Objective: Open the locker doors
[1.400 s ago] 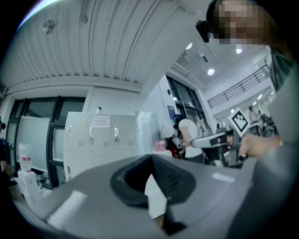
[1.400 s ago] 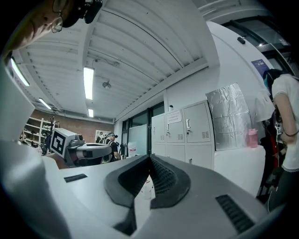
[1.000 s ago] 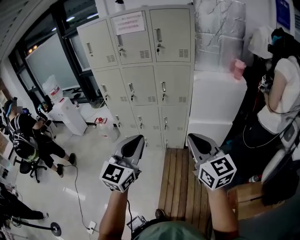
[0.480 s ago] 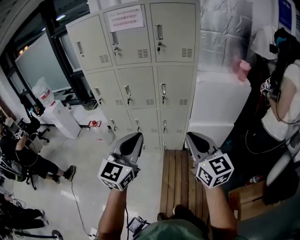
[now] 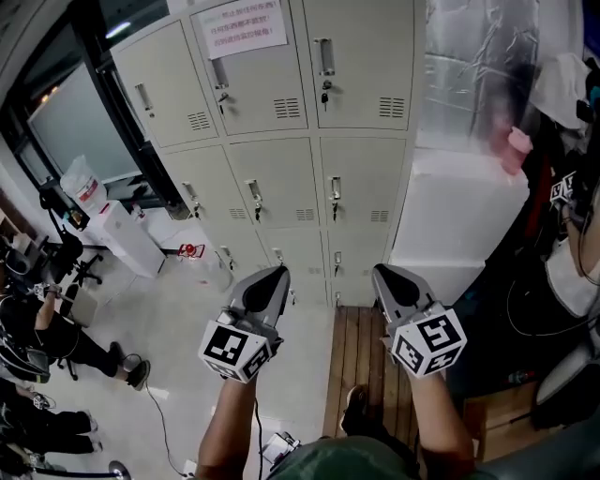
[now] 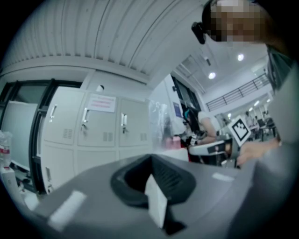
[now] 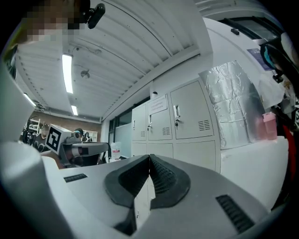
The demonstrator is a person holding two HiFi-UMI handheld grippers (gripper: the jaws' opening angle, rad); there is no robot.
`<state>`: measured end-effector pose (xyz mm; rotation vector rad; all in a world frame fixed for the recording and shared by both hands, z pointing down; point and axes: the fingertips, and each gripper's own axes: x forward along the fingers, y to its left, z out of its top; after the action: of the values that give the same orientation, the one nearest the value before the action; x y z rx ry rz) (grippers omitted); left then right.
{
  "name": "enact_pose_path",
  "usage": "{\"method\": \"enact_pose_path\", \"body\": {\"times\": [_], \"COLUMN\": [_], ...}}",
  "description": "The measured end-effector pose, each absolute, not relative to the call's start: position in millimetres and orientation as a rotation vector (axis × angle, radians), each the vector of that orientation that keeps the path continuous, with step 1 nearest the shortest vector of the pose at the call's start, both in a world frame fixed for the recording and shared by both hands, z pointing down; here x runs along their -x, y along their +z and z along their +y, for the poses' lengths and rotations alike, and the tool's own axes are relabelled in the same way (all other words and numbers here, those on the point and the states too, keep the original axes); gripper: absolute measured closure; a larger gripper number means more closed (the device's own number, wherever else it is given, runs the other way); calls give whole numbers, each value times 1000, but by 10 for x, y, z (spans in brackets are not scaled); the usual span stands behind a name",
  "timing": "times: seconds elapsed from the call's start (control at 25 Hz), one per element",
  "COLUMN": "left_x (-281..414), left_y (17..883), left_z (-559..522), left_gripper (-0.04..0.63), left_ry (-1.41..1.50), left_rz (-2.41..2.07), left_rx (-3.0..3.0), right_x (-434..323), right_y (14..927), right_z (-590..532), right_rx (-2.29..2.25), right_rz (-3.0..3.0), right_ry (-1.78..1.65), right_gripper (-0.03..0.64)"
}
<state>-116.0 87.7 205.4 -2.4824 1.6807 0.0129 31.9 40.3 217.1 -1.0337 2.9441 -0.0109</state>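
Note:
A beige locker cabinet (image 5: 281,178) stands ahead, three columns of doors, every door closed. The top middle door carries a paper notice (image 5: 246,28). The top right door has a handle with a key (image 5: 325,58). My left gripper (image 5: 274,274) and right gripper (image 5: 384,273) are held side by side in front of the bottom row, apart from the doors, both shut and empty. In the left gripper view the gripper (image 6: 150,161) points at the lockers (image 6: 88,126). The right gripper (image 7: 149,158) also faces the lockers (image 7: 177,121).
A wooden slatted bench (image 5: 361,366) lies below the right gripper. A white cabinet (image 5: 459,225) with a pink cup (image 5: 517,150) and a foil-wrapped column (image 5: 469,66) stand right of the lockers. A water dispenser (image 5: 127,234) and seated people (image 5: 37,328) are at left.
The view has drawn closer to the lockers, which now fill more of the frame. Both grippers keep their place in the view and stay shut.

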Motion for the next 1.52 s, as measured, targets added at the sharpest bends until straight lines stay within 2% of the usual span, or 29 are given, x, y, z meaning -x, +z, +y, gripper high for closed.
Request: {"method": "enact_pose_path", "body": {"times": [0.48, 0.8, 1.24, 1.52], "left_x": [1405, 1641, 2006, 2299], "left_y": [2227, 2376, 2705, 3012], "left_z": [-582, -1053, -1718, -2078], "left_gripper": [595, 595, 595, 595], "left_ry": [10, 7, 50, 22], "left_rz": [1785, 1843, 1663, 1584], "left_rx": [2446, 2423, 2473, 2538], "right_x": [90, 362, 798, 1147], "right_y": [2380, 2654, 3090, 3523], "right_z": [-1135, -1751, -2383, -2859], "right_rx": [923, 922, 1049, 1124], "right_rz": [3002, 3022, 2970, 2934], "right_ry": [-45, -93, 1, -70], "right_gripper": [612, 612, 611, 609]}}
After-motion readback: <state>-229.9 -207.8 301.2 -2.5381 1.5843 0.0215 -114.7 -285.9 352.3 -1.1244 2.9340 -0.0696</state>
